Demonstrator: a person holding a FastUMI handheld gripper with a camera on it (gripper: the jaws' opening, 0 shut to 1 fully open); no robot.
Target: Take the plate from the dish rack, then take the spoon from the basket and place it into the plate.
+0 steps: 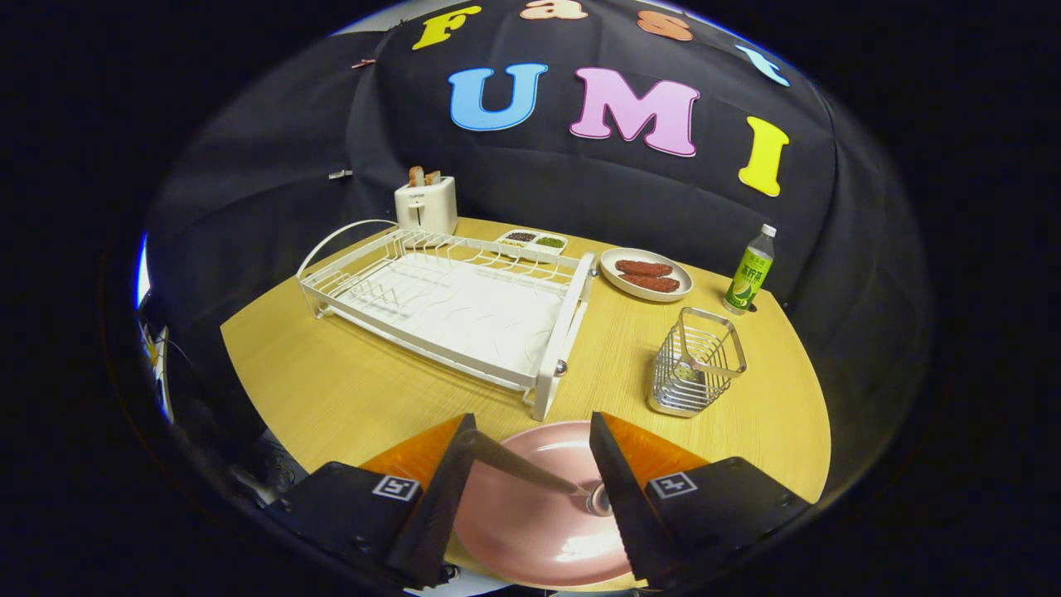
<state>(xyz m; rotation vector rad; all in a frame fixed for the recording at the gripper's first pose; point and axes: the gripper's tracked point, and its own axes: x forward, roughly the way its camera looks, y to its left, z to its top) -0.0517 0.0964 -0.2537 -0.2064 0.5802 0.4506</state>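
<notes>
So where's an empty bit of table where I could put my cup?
Bare wood lies in front of the dish rack, out to the table's near edge, and between the rack and the wire basket. The far side is crowded: toaster, seasoning tray, food plate, bottle. The pink plate, with the spoon, lies between the open hand-held gripper's fingers.

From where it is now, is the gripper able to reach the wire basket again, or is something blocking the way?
Probably yes. The gripper is open above the pink plate, with the spoon lying between its fingers. The wire basket stands just beyond them on bare table, and the dish rack sits beside that path.
</notes>
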